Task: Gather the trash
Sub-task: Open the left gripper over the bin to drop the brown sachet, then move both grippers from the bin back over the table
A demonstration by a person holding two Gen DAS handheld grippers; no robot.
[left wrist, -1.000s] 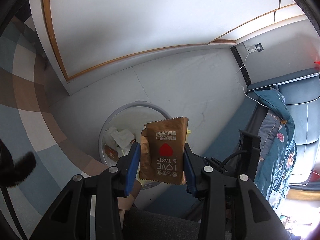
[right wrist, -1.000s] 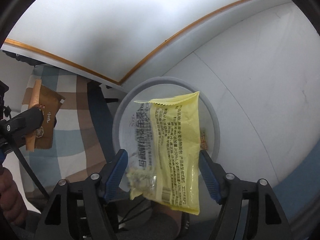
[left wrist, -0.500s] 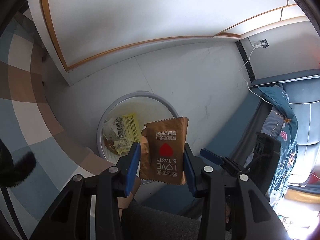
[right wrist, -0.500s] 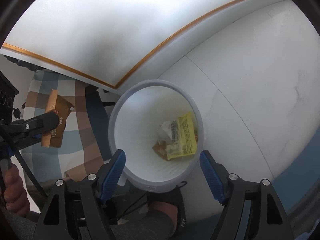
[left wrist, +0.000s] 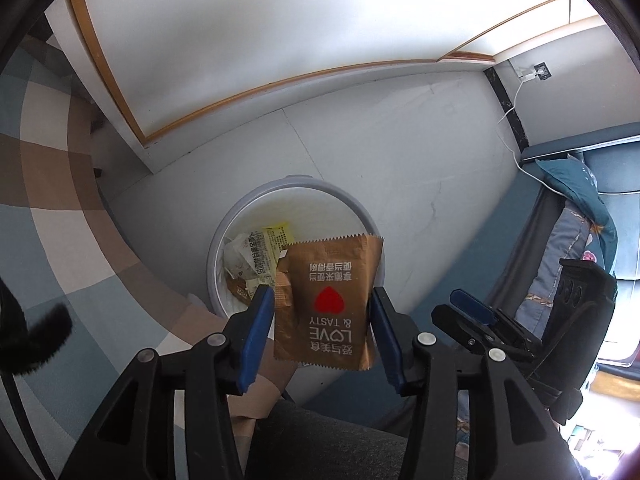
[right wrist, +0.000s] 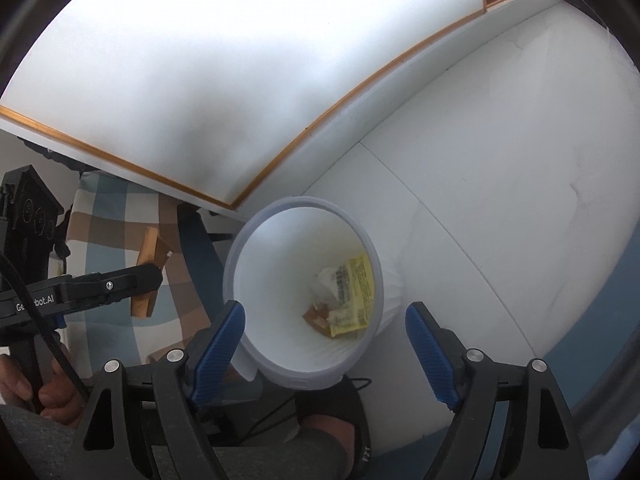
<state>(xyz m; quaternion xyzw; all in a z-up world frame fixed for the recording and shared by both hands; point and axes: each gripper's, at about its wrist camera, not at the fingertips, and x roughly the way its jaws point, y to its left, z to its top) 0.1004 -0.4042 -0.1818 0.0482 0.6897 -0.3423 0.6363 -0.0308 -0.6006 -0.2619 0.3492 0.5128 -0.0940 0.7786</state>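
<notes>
Hanging over the white trash bin [left wrist: 294, 190], the left gripper [left wrist: 322, 314] has a brown snack wrapper [left wrist: 326, 306] between its blue pads [left wrist: 256, 326]; its jaws have just been opening a little, and from the left wrist view I cannot tell whether the pads press the wrapper's edges or only flank it. The wrapper hangs upright, its red heart and the words LOVE & TASTY printed upside down, and it covers the near part of the bin's rim. Down inside the bin lies a yellow snack bag [left wrist: 276, 236] among crumpled pale wrappers [left wrist: 236, 252]. In the right wrist view the right gripper [right wrist: 326, 342] sits just above the near rim of the same bin [right wrist: 256, 236], its jaws spread wide and just having opened further, with nothing between them. The yellow bag [right wrist: 356, 294] rests at the bottom against the bin's right wall, a small brown packet [right wrist: 316, 316] beside it. Off to the left in that view the left gripper's black body [right wrist: 92, 286] shows edge-on with the brown wrapper [right wrist: 146, 276] poking out, above a checked blue, brown and white rug [right wrist: 112, 216]. A hand [right wrist: 48, 390] grips its handle at the lower left. The bin stands on a pale tiled floor [right wrist: 500, 208] near a white panel with an orange wood edge [right wrist: 360, 84].
</notes>
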